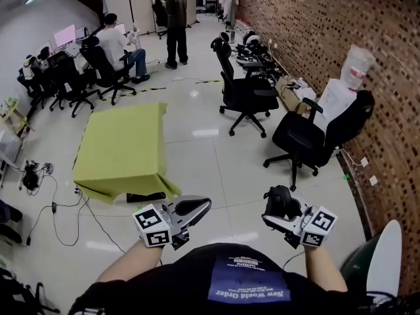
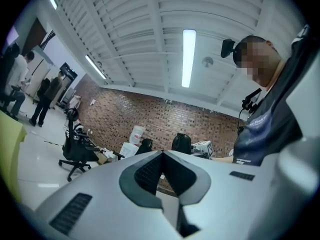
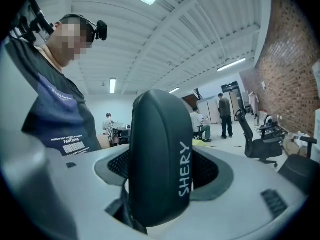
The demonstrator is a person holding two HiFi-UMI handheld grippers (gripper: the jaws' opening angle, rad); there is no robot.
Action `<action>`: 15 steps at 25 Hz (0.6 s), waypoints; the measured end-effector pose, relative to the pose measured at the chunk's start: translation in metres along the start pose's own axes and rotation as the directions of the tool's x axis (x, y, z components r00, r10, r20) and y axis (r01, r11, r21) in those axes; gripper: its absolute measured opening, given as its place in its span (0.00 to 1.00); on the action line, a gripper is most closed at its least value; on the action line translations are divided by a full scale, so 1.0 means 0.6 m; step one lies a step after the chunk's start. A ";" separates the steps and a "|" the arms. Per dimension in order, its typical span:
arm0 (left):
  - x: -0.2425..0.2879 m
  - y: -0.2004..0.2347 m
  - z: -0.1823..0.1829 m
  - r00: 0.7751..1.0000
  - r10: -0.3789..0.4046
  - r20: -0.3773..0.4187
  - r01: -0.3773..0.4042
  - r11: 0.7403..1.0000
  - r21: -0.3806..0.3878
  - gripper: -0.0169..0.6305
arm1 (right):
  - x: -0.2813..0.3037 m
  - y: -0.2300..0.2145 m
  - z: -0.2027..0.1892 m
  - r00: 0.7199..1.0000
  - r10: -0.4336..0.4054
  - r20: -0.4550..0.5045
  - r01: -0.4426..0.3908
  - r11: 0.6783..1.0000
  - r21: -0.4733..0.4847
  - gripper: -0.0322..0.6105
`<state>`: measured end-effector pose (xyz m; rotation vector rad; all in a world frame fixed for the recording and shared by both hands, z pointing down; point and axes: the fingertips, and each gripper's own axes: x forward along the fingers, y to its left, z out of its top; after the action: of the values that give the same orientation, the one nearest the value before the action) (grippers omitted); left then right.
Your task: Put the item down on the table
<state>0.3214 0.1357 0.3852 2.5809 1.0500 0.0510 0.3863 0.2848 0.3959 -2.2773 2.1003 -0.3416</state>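
Over on the left, a little way ahead of the person, stands the yellow-green cloth-covered counter [image 1: 121,146]. Its top is bare, with nothing standing on it. That is where the item has to go, and the person is well apart from it, with open tiled floor [image 1: 203,169] in between.

The left tongs [image 1: 197,209] are held close to the body. Their jaws are closed tip to tip with nothing between them.

To the right, the right tongs [image 1: 279,210] grip the task's thing, a dark, smooth, rounded hard-shell case with white lettering on its side [image 3: 160,159]. It stands upright between the pads, well above them, held up in the air near the person's waist. The jaws are spread wide around its body.

I'd judge the case to be light and stiff, a moulded shell that won't give under the pads. Its skin looks matte but slick and its sides curve, so it could twist or slide out if the grip slackens. The present hold across the broad middle seems the sensible place. It should take a gentle set-down well, though on its narrow end it would likely topple, so laying it flat looks safer.

The case itself is the only container here. It is shut, and I can't tell what, if anything, is inside.
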 end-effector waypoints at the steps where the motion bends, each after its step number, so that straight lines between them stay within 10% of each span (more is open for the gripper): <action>1: -0.004 0.016 0.006 1.000 0.019 0.006 -0.019 1.000 -0.001 0.02 | 0.017 -0.014 0.003 1.000 0.019 -0.011 -0.019 1.000 -0.001 0.55; 9: -0.032 0.167 0.057 0.961 0.267 0.066 -0.267 0.964 -0.005 0.02 | 0.179 -0.168 0.048 0.971 0.234 -0.039 -0.234 0.972 -0.001 0.55; 15: -0.015 0.281 0.105 0.877 0.457 0.152 -0.461 0.887 -0.006 0.02 | 0.299 -0.302 0.084 0.905 0.416 -0.085 -0.420 0.907 -0.033 0.55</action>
<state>0.4380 -0.0018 0.3833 2.7538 0.3684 -0.0404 0.5853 0.1177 0.4023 -1.7844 2.5814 -0.3630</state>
